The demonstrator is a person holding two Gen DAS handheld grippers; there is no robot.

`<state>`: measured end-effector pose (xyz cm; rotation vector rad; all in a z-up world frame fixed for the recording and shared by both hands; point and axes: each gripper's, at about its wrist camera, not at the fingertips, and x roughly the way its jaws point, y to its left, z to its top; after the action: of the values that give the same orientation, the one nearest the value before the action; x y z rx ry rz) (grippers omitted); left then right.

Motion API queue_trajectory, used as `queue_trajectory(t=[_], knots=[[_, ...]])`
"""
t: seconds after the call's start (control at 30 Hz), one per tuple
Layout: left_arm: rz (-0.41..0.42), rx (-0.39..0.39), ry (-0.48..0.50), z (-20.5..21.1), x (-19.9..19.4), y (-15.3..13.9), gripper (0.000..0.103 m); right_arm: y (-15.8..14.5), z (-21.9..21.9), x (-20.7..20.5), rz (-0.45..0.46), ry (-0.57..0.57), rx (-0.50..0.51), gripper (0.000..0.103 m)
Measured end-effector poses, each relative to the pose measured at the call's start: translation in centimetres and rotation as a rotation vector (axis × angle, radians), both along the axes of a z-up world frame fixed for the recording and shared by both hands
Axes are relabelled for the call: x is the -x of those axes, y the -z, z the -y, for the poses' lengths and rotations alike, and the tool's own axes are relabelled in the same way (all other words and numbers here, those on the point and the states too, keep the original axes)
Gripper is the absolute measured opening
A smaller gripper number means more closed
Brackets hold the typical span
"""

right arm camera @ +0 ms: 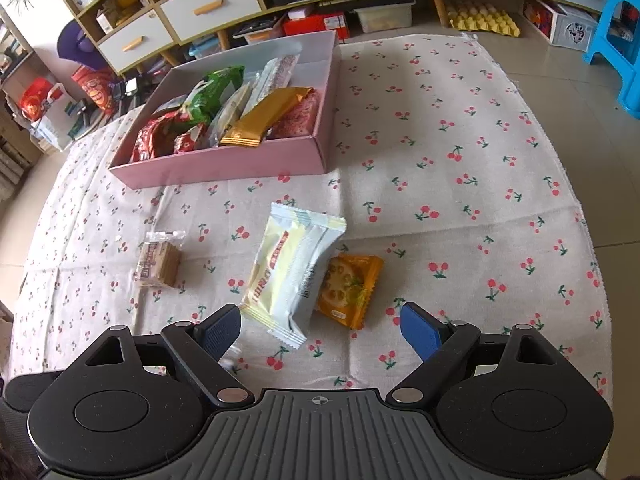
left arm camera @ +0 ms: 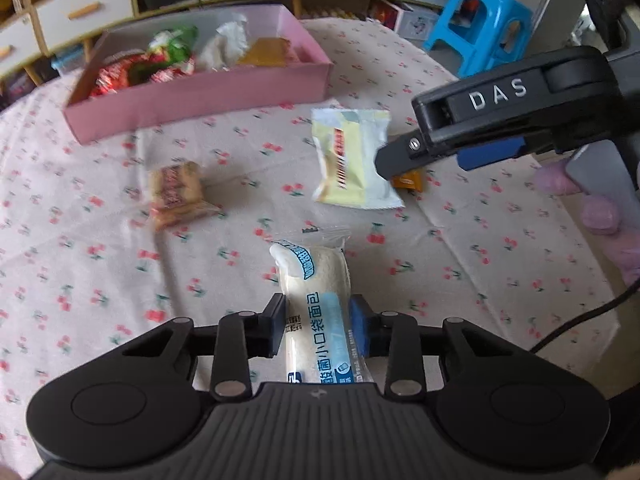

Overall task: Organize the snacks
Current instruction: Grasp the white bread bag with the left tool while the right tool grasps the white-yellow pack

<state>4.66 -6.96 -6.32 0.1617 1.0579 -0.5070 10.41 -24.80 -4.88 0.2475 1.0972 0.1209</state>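
1. We squeeze a long white bread pack (left arm camera: 318, 312) with blue writing in our left gripper (left arm camera: 319, 322); both pads press its sides; it sits low over the cherry cloth (left arm camera: 460, 248).
2. Our right gripper (right arm camera: 320, 326) is wide open and holds nothing; a pale yellow snack bag (right arm camera: 290, 270) lies just ahead of it, touching an orange packet (right arm camera: 352, 290).
3. A small brown cracker pack (right arm camera: 160, 264) lies apart on the left.
4. The pink box (right arm camera: 224, 166) sits further back, full of snacks; nothing blocks the way there.
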Motion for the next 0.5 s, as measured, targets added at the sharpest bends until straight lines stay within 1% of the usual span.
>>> queue_trajectory(t=[0.17,0.4,0.5], knots=[[-0.004,0.021,-0.06,-1.9,-1.0,-0.6,0.03,0.1,-0.9,-0.4,-0.01,-0.003,-0.028,0.089],[-0.001,0.043,-0.107,-4.3,-1.4,-1.3,0.03,0.4,-1.9,-1.4,-0.04,0.03,-0.128,0.088],[-0.002,0.049,-0.122,-5.3,-1.4,-1.4,0.03,0.7,-2.2,-1.8,-0.046,0.053,-0.123,0.087]])
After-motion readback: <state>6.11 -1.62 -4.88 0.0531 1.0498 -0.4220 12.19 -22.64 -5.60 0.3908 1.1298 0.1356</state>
